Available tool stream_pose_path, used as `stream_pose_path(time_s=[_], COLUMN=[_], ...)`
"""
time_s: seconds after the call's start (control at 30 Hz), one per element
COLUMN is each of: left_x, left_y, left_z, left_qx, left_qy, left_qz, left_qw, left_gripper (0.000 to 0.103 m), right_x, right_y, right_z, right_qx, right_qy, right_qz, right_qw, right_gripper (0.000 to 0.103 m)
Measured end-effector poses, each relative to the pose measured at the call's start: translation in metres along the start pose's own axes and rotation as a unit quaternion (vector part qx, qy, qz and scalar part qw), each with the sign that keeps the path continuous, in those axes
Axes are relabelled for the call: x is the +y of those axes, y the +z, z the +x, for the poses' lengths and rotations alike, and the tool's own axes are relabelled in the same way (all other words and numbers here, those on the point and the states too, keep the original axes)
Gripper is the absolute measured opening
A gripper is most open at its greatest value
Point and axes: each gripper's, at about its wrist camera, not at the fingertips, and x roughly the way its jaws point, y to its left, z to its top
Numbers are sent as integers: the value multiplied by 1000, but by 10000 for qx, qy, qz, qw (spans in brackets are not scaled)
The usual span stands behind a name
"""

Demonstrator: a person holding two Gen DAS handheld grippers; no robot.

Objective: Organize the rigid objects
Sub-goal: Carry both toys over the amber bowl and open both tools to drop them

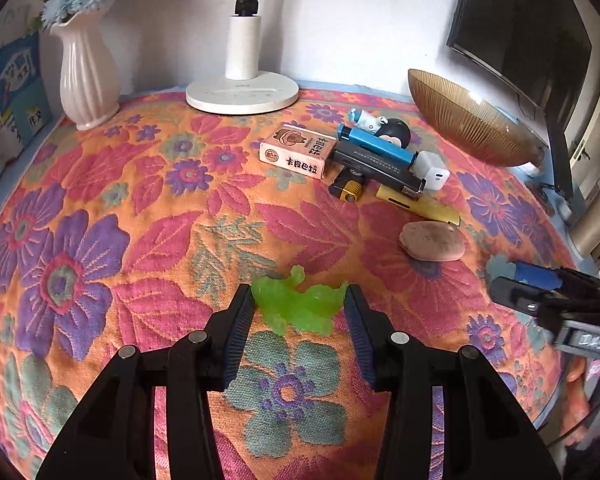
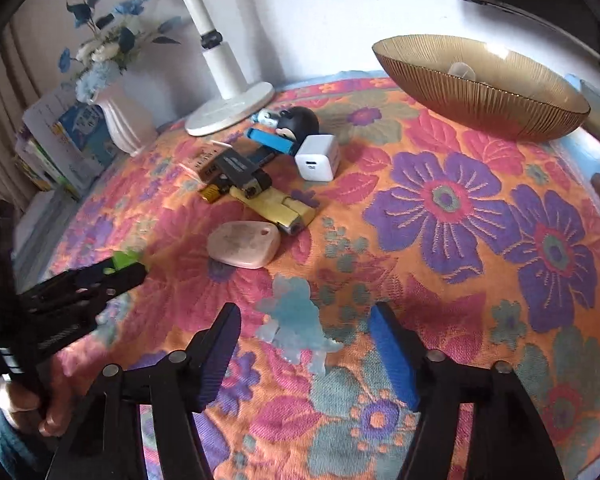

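A translucent green figurine (image 1: 296, 308) sits between the pads of my left gripper (image 1: 299, 290), which is shut on it just above the flowered cloth (image 1: 100, 208). In the right wrist view the left gripper (image 2: 138, 269) comes in from the left with the green figurine (image 2: 122, 259) at its tip. My right gripper (image 2: 304, 310) is open. A pale blue translucent figurine (image 2: 296, 320) lies on the cloth between its jaws, clear of both pads. The left wrist view shows the right gripper (image 1: 500, 286) at the right edge with the blue figurine (image 1: 499, 266) by its tip.
A pink stone (image 2: 244, 245) lies beyond the blue figurine. Behind it is a pile: card box (image 1: 296, 152), lighters, white charger (image 2: 316, 158), black toy head. A ribbed gold bowl (image 2: 480, 92) stands at back right; lamp base (image 1: 242, 96) and vase (image 1: 88, 80) at the back.
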Motion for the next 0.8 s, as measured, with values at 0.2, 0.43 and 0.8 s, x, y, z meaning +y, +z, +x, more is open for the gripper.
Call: stream_pose_path(time_s=[0.2,0.43,0.8], left_x=[-6,-32,-161], left_y=[-1,30,171], left_z=[-1,-33,-6], left_qx=[-43,-552,-792], left_qy=[139,64,-654], left_qz=[108,398,1440], left_qw=[9998,9977,9842], left_gripper=[43,43,43], right_x=[7,-21,-139], right_y=[-9,17,124], right_z=[-7,-51,-115], right_qx=[-251,-834,-1908], right_qy=[-170,-475,-526], right_qz=[-149,-14,1281], right_qw=[9994,9954,9718], right_gripper=[38,38,38])
